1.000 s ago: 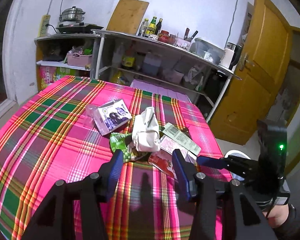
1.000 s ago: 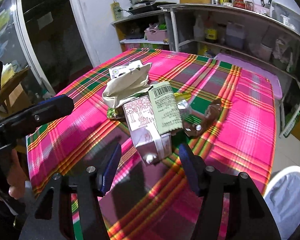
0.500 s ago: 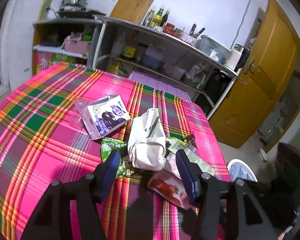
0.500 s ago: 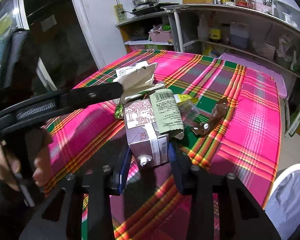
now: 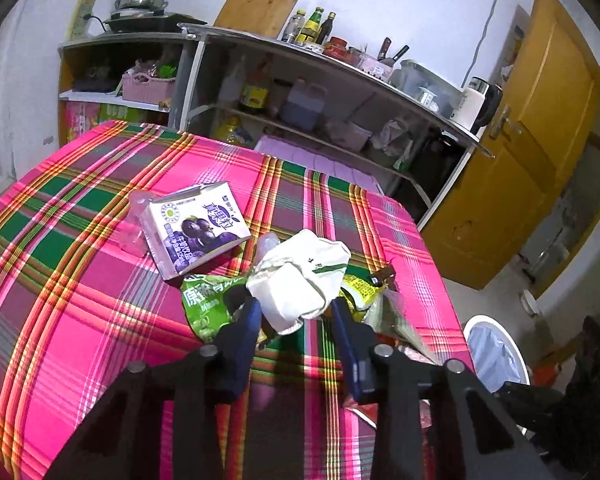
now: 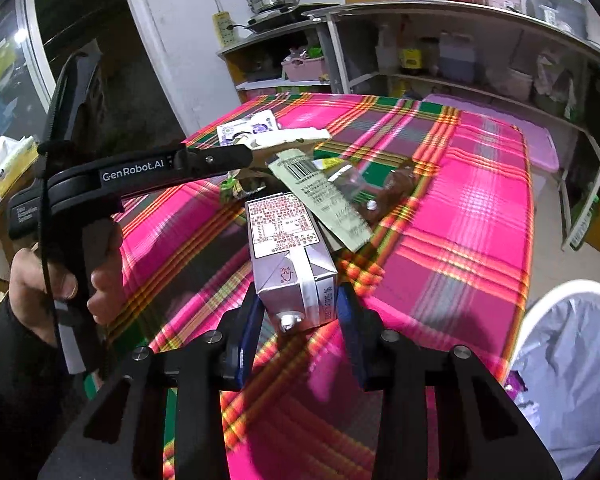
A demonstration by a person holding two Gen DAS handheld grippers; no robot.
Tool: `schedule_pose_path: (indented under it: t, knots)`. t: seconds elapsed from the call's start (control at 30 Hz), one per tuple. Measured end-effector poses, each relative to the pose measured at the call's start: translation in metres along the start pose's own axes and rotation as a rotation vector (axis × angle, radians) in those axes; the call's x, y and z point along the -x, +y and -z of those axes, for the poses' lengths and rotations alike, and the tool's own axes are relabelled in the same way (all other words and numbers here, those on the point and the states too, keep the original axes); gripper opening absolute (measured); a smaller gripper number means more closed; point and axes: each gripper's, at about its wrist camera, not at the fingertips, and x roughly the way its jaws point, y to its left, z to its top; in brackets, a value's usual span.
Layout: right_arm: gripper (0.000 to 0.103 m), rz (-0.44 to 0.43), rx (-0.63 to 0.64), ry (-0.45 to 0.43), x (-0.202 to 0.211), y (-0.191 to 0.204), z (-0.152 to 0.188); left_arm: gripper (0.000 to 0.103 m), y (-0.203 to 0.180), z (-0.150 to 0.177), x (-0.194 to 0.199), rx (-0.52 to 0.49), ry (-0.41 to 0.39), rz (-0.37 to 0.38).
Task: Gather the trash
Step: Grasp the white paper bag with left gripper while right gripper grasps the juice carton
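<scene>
A person is working at a table draped in a pink plaid cloth [image 5: 80, 320], one two-finger tool in each hand. The left gripper [image 5: 296, 312] is closing on a crumpled white carton [image 5: 300, 280]; its blue jaws have just been narrowing and are now pressing against the carton's two sides, roughly half open. The carton is lying in the middle of the litter pile, over a green snack wrapper [image 5: 204, 304] and just beside a purple blueberry drink box [image 5: 196, 232] resting farther back on the cloth. The right gripper [image 6: 300, 312] is clamping a silver drink carton [image 6: 288, 252] by its near end, jaws about half open and touching both side walls, having closed on it within the last second. That carton is sitting at the near edge of the pile, with a pale green barcoded wrapper [image 6: 324, 196] lying partly across its far end. A hand [image 6: 60, 280] is gripping the left tool's handle. A white-rimmed bin [image 6: 572, 344] lined with a bag is standing on the floor beside the table's corner.
</scene>
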Motion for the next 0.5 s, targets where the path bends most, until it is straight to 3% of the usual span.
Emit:
schedule_pose_path:
  t: [0.1,0.33,0.37,0.4,0.47,0.5]
  knots:
    - [0.038,0.005,-0.014,-0.007,0.006,-0.003,0.004,0.015,-0.003,0.001,0.0,-0.019,0.0,-0.009]
    - [0.038,0.003,-0.031,-0.015,0.015,-0.007,0.009,0.012,-0.011,0.005,0.014,-0.078,-0.041,-0.04]
    - [0.038,0.002,-0.032,-0.015,0.015,-0.008,0.008,0.02,-0.012,0.003,0.016,-0.087,-0.048,-0.052]
    - [0.038,0.002,-0.035,-0.018,0.017,-0.009,0.009,0.037,-0.012,-0.001,0.016,-0.089,-0.049,-0.059]
    - [0.038,0.002,-0.041,-0.021,0.018,-0.01,0.009,0.06,-0.01,-0.007,0.015,-0.067,-0.051,-0.044]
    - [0.038,0.003,-0.044,-0.023,0.019,-0.01,0.01,0.061,-0.008,-0.01,0.014,-0.057,-0.053,-0.037]
